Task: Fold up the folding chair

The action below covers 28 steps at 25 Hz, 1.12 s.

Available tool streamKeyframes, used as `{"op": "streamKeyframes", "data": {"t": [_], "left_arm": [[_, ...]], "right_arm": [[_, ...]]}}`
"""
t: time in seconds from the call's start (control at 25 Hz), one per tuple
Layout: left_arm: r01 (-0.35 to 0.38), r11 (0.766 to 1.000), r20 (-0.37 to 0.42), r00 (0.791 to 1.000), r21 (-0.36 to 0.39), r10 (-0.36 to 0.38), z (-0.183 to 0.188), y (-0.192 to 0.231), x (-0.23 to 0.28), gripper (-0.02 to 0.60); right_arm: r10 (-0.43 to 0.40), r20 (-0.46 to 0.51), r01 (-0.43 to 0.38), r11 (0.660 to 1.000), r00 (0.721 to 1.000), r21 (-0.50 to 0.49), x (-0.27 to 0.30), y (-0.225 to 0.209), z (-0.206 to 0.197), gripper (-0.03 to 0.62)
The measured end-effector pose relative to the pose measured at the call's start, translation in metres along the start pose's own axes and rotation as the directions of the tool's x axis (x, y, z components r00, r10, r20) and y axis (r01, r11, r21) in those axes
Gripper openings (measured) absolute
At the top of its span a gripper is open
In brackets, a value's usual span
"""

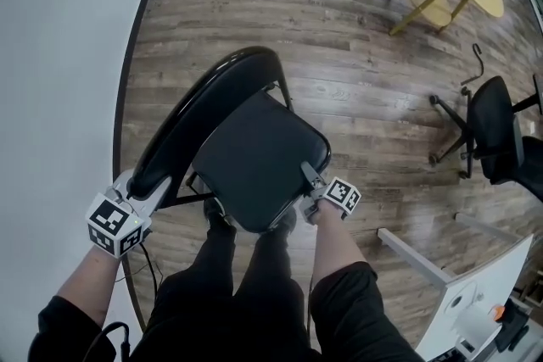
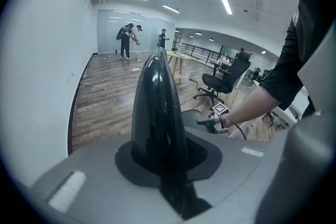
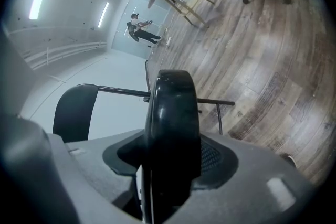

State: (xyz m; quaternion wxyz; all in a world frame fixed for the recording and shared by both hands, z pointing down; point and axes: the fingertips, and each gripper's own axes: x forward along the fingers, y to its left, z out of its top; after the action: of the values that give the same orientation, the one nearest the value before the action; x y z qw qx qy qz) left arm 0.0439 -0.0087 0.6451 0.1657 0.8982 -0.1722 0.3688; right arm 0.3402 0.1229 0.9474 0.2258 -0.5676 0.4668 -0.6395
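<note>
Folding chair (image 1: 246,140) stands on the wood floor (image 1: 356,55), right at the person's feet. Seat (image 1: 265,172) appears tilted up.

Left gripper (image 1: 151,186) is clamped on the backrest (image 1: 204,102). Right gripper (image 1: 310,181) is clamped on the seat's front edge.

Risks:
- The glossy backrest could slide out of the jaws.
- The seat could fall flat again.
- The frame could skid or pinch a leg.

Head overhead, gripper views close on chair (image 1: 254,158)
</note>
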Motion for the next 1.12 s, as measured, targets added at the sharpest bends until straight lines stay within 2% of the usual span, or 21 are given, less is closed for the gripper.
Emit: {"op": "streamKeyframes", "data": {"t": [0.4,0.88,1.12], "left_arm": [[-0.013,0.999,0.009,1.000,0.038,0.013,0.008,-0.012,-0.005,0.061],[-0.013,0.997,0.049,0.999,0.080,0.009,0.023,-0.022,-0.012,0.067],[-0.025,0.994,0.063,0.998,0.103,0.018,0.027,-0.029,-0.013,0.069]], "right_arm": [[-0.059,0.004,0.059,0.998,0.998,-0.005,0.001,0.033,0.002,0.230],[-0.102,0.010,0.102,0.995,0.995,-0.010,0.012,0.094,0.008,0.207],[-0.172,0.017,0.172,0.985,0.985,-0.022,0.022,0.117,0.008,0.202]]}}
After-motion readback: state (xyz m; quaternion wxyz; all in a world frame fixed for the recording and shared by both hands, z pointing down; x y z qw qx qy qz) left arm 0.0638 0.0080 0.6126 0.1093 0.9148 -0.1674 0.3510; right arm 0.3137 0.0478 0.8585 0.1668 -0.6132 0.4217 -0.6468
